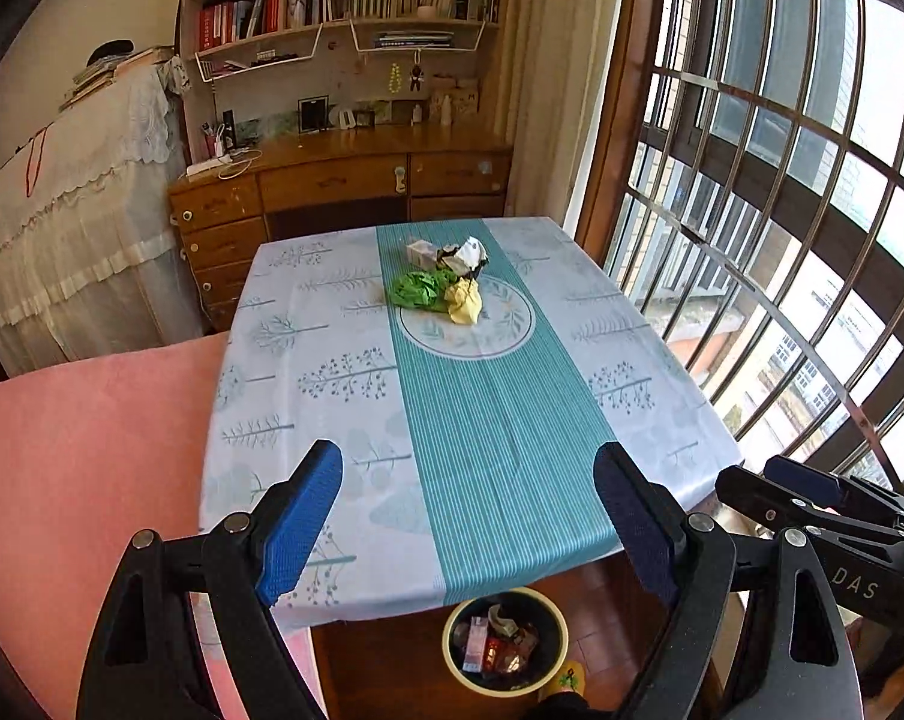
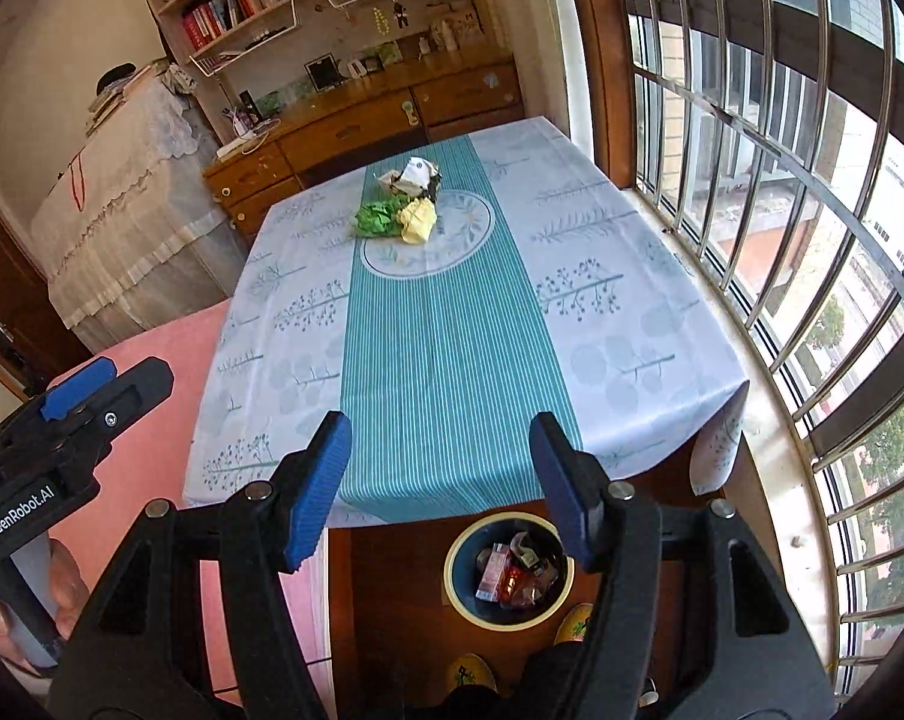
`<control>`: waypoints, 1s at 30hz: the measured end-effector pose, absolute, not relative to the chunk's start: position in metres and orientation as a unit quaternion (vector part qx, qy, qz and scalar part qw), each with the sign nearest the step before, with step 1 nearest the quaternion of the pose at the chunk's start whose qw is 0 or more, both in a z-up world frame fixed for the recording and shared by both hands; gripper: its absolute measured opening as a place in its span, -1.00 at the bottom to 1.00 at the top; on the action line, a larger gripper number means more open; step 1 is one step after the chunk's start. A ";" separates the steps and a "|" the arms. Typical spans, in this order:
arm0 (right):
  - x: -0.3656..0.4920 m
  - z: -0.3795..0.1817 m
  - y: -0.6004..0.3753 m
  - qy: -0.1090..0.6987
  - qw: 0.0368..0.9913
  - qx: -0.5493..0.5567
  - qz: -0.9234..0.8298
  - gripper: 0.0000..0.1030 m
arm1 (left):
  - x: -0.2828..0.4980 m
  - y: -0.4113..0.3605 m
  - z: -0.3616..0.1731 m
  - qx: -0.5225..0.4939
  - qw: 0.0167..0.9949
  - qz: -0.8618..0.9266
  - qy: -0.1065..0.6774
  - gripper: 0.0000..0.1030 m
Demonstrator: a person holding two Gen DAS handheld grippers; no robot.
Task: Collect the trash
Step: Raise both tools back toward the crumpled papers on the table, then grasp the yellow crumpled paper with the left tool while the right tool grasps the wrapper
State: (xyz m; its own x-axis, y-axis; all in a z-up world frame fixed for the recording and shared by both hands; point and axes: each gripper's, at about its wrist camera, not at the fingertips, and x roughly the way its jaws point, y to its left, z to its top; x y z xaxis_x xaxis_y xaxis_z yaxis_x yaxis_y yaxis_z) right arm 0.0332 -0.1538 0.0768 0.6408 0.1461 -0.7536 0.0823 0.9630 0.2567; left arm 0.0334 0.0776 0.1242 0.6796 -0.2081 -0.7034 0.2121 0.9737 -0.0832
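A small heap of trash lies at the far middle of the table: a green crumpled wrapper [image 1: 419, 291] [image 2: 378, 217], a yellow crumpled wad [image 1: 463, 302] [image 2: 417, 219], and a white-and-black wrapper [image 1: 466, 256] [image 2: 417, 175] beside a small pale box [image 1: 420, 252]. On the floor by the table's near edge stands a round bin [image 1: 504, 639] [image 2: 507, 570] holding red and white packets. My left gripper [image 1: 469, 480] hangs open above the table's near edge, nothing between its blue fingers. My right gripper [image 2: 441, 453] is likewise open and empty, well short of the trash.
The table [image 1: 308, 372] wears a pale tree-print cloth with a teal striped runner. A pink cushioned seat [image 1: 80, 450] lies to its left, a barred window [image 1: 781, 210] to its right. A wooden desk [image 1: 338, 180] with bookshelves stands behind. Yellow slippers [image 2: 574, 621] show beside the bin.
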 end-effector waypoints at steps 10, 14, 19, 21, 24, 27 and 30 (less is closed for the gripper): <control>0.157 0.079 -0.177 0.416 0.900 0.115 0.064 0.14 | 0.151 0.060 0.121 -0.021 0.914 -0.077 0.399 0.69; 0.233 0.055 -0.194 0.436 0.888 0.108 0.097 0.14 | 0.216 0.044 0.106 -0.037 0.908 -0.039 0.416 0.69; 0.331 0.022 -0.214 0.469 0.868 0.091 0.134 0.14 | 0.306 0.019 0.074 -0.053 0.890 0.014 0.452 0.69; 0.367 0.009 -0.222 0.476 0.863 0.082 0.150 0.14 | 0.342 0.007 0.055 -0.062 0.878 0.019 0.473 0.68; 0.415 -0.010 -0.234 0.485 0.856 0.072 0.166 0.14 | 0.387 -0.012 0.021 -0.069 0.864 0.028 0.498 0.51; 0.458 -0.031 -0.244 0.492 0.849 0.072 0.180 0.14 | 0.425 -0.023 -0.018 -0.078 0.848 0.043 0.523 0.39; 0.488 -0.052 -0.248 0.500 0.842 0.077 0.190 0.14 | 0.454 -0.027 -0.056 -0.092 0.830 0.060 0.546 0.26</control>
State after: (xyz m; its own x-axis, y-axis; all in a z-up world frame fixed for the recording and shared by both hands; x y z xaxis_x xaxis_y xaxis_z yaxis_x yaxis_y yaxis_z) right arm 0.4882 -0.2484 -0.0522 0.4286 0.3965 -0.8118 -0.2432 0.9160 0.3190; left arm 0.4537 -0.0269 -0.0562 0.3958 -0.0010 -0.9183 -0.1999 0.9759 -0.0872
